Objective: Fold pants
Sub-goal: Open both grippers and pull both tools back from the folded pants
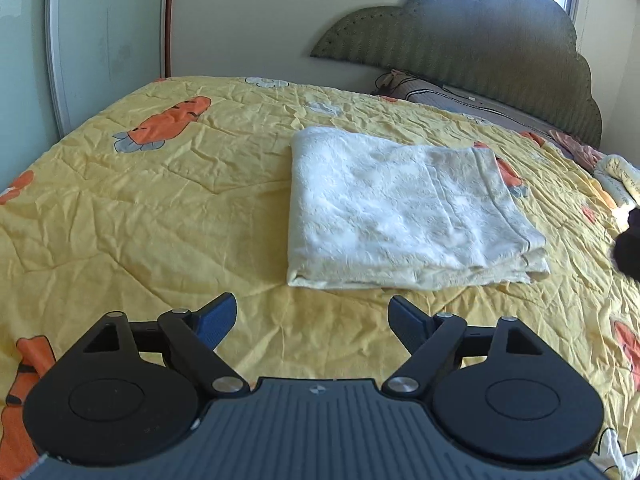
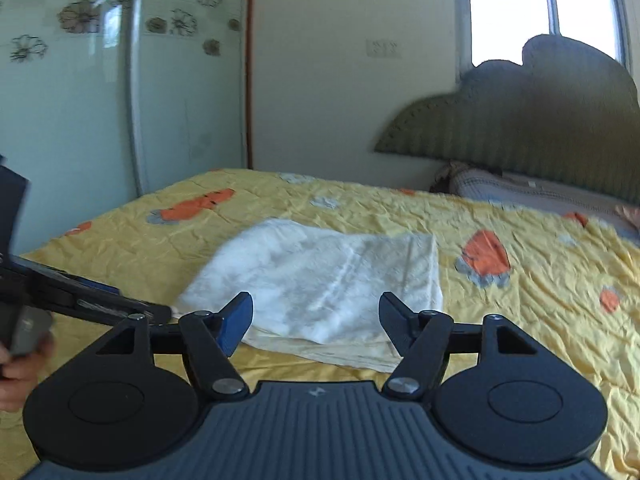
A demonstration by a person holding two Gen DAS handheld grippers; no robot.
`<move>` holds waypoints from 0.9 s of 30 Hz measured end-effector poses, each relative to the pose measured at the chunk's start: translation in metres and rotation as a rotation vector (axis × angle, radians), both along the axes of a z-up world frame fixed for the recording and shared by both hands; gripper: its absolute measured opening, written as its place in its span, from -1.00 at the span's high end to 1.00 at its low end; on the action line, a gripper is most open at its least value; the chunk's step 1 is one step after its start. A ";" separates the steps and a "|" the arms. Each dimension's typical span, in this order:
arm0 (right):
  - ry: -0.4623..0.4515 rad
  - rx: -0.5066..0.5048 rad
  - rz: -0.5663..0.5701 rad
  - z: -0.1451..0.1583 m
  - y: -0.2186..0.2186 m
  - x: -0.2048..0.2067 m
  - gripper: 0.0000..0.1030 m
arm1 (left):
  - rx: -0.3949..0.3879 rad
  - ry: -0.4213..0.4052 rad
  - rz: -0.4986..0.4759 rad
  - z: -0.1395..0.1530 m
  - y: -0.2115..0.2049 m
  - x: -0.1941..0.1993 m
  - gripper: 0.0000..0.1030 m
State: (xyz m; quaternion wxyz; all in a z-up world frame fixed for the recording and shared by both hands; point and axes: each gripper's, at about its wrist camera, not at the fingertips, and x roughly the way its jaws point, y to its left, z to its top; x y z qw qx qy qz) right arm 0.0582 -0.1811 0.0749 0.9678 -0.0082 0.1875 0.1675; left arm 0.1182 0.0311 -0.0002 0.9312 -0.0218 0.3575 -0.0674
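Pants [image 1: 400, 216]: cream-white, textured fabric, folded into a flat, roughly square stack. They lie on the bed, on a yellow quilt [image 1: 160, 200] printed with orange carrots. Layered edges show along the near side; the left edge is a smooth fold. Nothing rests on top of them.

Left tongs [image 1: 312, 320]: released, jaws spread wide, blue pads facing inward. They hang above bare quilt just short of the near edge of the pants, not touching the cloth. Nothing between the jaws.

Right tongs [image 2: 316, 320]: also released, jaws wide apart, holding nothing. In the right wrist view the near part of the pants [image 2: 320, 280] shows in the gap between the jaws; whether the tips touch the fabric cannot be told. That view is slightly blurred.

The left tongs also show from the side at the left edge of the right wrist view [image 2: 160, 314], tip near the pants' near-left corner. A hand [image 2: 18, 376] grips the handle there.

Surroundings: green scalloped headboard [image 1: 480, 40] at the far right of the bed, with a grey pillow [image 1: 460, 100] below it. Window [image 2: 540, 8] bright behind the headboard. Pale wardrobe [image 2: 80, 100] with flower decals stands beyond the far side of the bed. A dark object [image 1: 628, 248] sits at the right edge of the left wrist view; cannot tell what it is.
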 end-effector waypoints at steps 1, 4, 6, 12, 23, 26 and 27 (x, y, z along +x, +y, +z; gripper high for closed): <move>0.004 0.105 0.066 0.012 0.002 -0.012 -0.43 | 0.014 0.006 -0.005 -0.006 -0.003 -0.002 -0.68; 0.093 0.526 0.283 0.023 -0.012 -0.017 -0.74 | 0.097 0.023 -0.019 -0.026 -0.008 -0.008 -0.68; 0.105 0.541 0.278 0.018 -0.013 -0.011 -0.75 | 0.132 -0.017 -0.004 -0.035 -0.005 -0.016 -0.68; 0.058 -0.030 -0.135 -0.055 0.014 0.019 -0.76 | 0.112 -0.064 0.021 -0.051 0.021 -0.046 -0.71; 0.224 -0.055 -0.157 -0.101 0.005 -0.009 -0.76 | 0.164 -0.136 -0.019 -0.029 0.014 -0.079 -0.61; 0.149 0.013 -0.194 -0.082 -0.005 -0.001 -0.76 | 0.077 -0.175 0.023 -0.016 0.005 -0.064 -0.72; 0.128 0.004 -0.213 -0.077 -0.006 0.006 -0.77 | 0.060 -0.170 0.022 -0.013 0.002 -0.058 -0.73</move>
